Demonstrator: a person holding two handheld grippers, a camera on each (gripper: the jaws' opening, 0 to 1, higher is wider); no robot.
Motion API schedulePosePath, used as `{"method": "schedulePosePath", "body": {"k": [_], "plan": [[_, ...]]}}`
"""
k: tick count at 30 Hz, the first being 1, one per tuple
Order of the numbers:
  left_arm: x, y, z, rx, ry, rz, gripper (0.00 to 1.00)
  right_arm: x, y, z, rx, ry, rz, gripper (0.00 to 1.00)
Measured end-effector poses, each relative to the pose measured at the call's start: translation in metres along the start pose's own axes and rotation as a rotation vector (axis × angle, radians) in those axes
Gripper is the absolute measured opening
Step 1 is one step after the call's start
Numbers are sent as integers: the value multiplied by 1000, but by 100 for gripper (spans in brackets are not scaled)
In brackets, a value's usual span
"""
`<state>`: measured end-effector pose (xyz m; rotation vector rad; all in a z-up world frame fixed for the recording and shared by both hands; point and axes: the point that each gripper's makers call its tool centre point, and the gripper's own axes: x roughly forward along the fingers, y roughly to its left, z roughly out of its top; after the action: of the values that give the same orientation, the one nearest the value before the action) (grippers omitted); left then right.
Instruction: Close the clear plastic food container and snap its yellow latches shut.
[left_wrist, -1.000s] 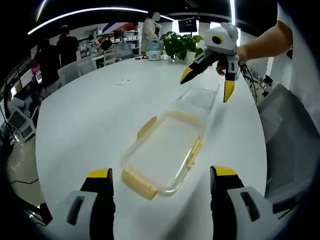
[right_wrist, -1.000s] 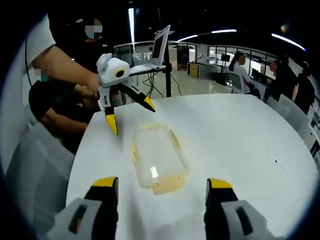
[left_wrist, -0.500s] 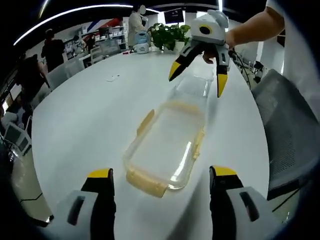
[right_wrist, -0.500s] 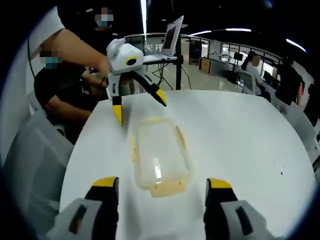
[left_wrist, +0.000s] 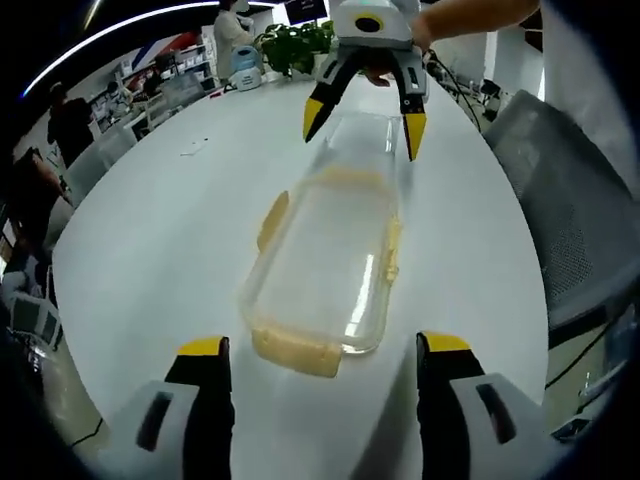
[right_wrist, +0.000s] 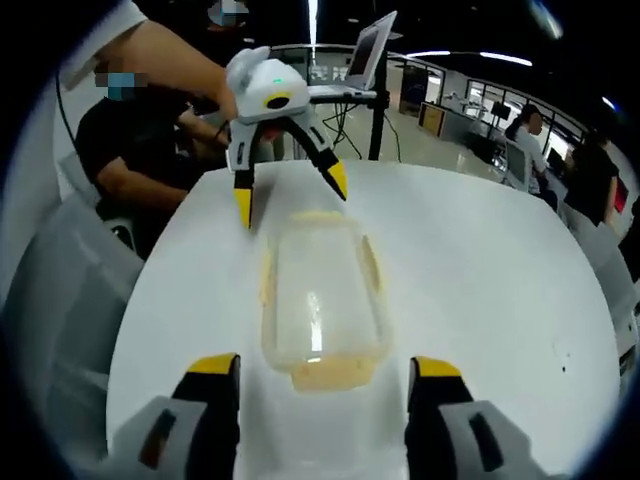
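Observation:
A clear plastic container (left_wrist: 325, 265) with yellow latches (left_wrist: 296, 352) lies lengthwise on the white table (left_wrist: 160, 230). My left gripper (left_wrist: 322, 346) is open, its jaws standing either side of the container's near end. Beyond the far end lies a clear flat piece (left_wrist: 365, 140), perhaps the lid. My right gripper (left_wrist: 364, 128) hangs open over that piece, jaws pointing down. In the right gripper view the container (right_wrist: 320, 290) lies ahead of my right gripper (right_wrist: 322, 368). The left gripper (right_wrist: 290, 195) is open at the far end.
A grey chair (left_wrist: 560, 180) stands at the table's right edge, and another chair (right_wrist: 60, 300) sits on the left in the right gripper view. A potted plant (left_wrist: 290, 40) stands at the far end. A laptop on a stand (right_wrist: 370, 55) and seated people are behind.
Both grippers have drawn closer to the container's two ends. The right gripper has come down over the clear piece. The container has not moved.

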<state>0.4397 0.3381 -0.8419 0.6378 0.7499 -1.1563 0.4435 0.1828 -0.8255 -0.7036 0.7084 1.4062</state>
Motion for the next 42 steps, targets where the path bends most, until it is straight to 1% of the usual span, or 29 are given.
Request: {"method": "schedulePosePath", "body": {"k": [4,8,9,13,16,20,21,23,26,28,29,31,35,37,38,42], "plan": [[1,2,-2,26,20,-9,74,6,0,-3,-14,31,9,66],[3,4,-4,61,37,-18,73,9,0,-2,-8,46,12,67],[4,4,-5,75,50,-24,73,11,0,-5,-25,67,12,66],[4,9,-6,96,62,-31,72,15,1,-8,-37,97,27,66],[5,10,-6,103,66,-35,71,17,0,-7,-31,102,32,66],[7,11,-8,143,89,-48,71,22,1,-9,-27,115,42,66],[7,12,-9,143,92,-49,71,23,1,-10,-36,123,42,65],[9,13,-9,144,94,-52,70,24,1,-13,-18,137,45,65],[10,14,-10,151,100,-54,69,26,2,-14,-18,137,52,65],[10,13,-10,151,99,-66,68,27,0,-16,-28,151,44,64],[10,15,-9,154,98,-59,70,27,0,-15,-29,149,46,63],[9,16,-10,158,101,-62,68,29,1,-14,-28,146,51,63],[9,17,-11,153,107,-68,67,32,0,-18,-32,162,54,63],[9,19,-11,166,107,-64,67,31,1,-17,-33,161,56,63],[9,17,-11,167,109,-69,66,32,1,-16,-31,155,56,63],[9,17,-11,174,109,-80,65,33,1,-19,-41,169,58,62]]}}
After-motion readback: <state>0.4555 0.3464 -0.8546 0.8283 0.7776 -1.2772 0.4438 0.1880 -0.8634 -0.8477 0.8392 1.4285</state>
